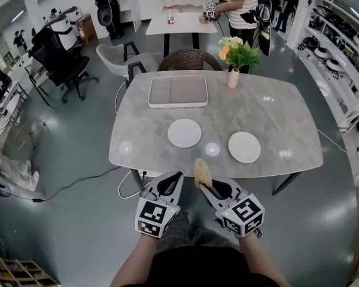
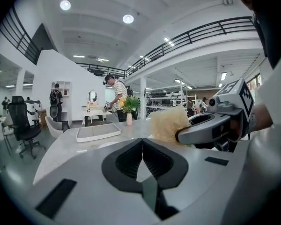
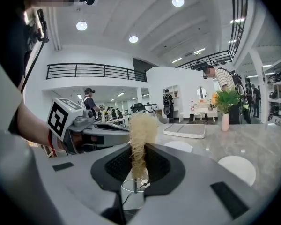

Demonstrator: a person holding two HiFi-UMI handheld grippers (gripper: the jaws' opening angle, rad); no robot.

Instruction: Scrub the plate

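Observation:
Two round white plates lie on the grey marble table (image 1: 275, 118): one plate (image 1: 184, 133) near the middle, a second plate (image 1: 244, 146) to its right near the front edge. My right gripper (image 1: 204, 183) is shut on a pale yellow fibrous scrubber (image 1: 202, 171), held just in front of the table's near edge; in the right gripper view the scrubber (image 3: 141, 139) stands pinched between the jaws. My left gripper (image 1: 178, 175) is beside it, jaws shut with nothing between them (image 2: 142, 142). Both grippers are short of the plates.
A white rectangular tray (image 1: 178, 91) sits at the table's far middle, a pink vase of flowers (image 1: 234, 64) at the far right. A wicker chair (image 1: 190, 59) stands behind the table. Office chairs and people fill the room beyond. A cable (image 1: 78, 184) runs on the floor.

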